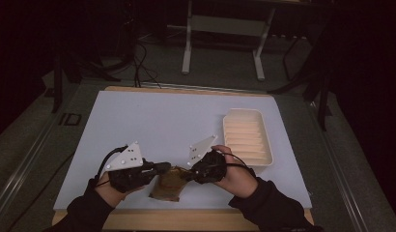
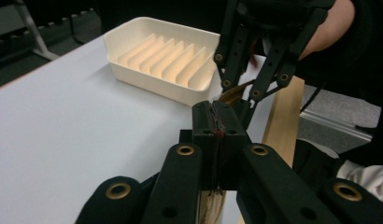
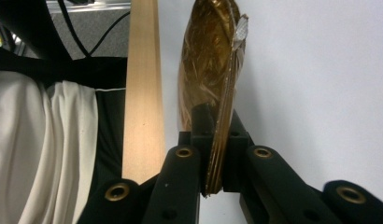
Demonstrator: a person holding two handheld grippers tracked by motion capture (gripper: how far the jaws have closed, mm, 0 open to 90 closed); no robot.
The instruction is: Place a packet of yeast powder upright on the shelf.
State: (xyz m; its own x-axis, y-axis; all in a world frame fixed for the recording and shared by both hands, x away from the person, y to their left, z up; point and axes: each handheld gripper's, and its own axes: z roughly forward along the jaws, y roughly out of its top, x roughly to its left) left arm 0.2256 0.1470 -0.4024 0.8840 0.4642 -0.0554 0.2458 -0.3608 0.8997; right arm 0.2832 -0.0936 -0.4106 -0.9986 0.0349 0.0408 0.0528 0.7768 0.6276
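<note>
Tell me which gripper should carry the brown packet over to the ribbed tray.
Right. Both grippers pinch the brown packet, but the right gripper sits nearer the ribbed tray, probably a shorter carry. The left gripper would have to reach across.

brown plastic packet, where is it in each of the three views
High view: the brown plastic packet lies low and centre, between the two grippers.
Left gripper view: a thin edge of it sits pinched between the jaws, bottom centre.
Right gripper view: it runs up the middle from the jaws.
Shared landmark: the table's light wooden edge strip.
</note>
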